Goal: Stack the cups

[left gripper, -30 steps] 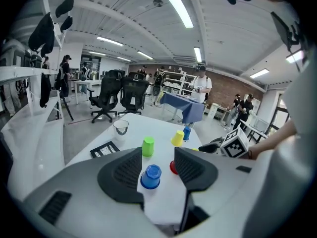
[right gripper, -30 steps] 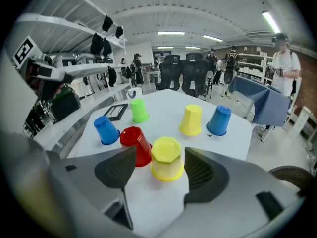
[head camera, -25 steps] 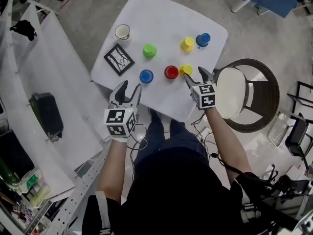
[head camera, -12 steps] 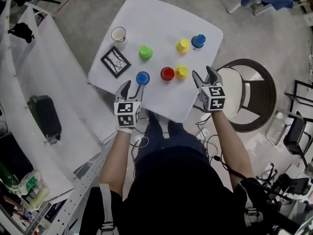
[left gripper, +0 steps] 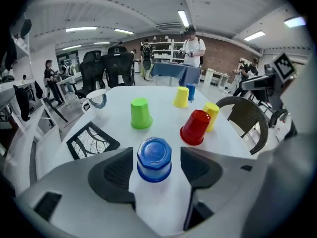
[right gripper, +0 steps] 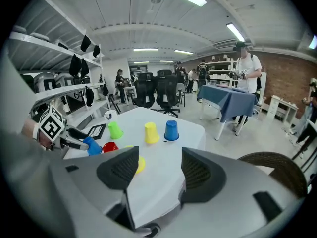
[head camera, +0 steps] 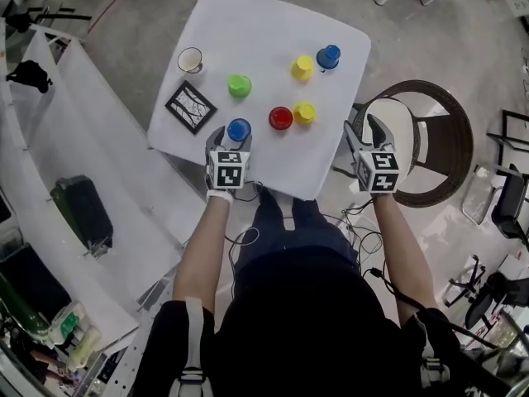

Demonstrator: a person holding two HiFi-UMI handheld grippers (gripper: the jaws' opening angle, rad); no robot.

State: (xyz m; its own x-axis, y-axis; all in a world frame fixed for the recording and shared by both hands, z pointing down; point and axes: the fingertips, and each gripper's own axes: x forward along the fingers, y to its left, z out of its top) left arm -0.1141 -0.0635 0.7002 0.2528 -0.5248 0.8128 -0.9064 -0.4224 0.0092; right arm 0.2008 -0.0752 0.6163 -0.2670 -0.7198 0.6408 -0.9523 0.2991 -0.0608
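left tool (left gripper: 155, 157), jaws just opening, straddles blue cup (left gripper: 154, 155).

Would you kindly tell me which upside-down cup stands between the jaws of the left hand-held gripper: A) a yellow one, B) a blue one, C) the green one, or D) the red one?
B: in the left gripper view the blue cup stands upside down between the jaws of the left hand-held gripper, which have just been opening and stand apart on either side of it without pressing on it.
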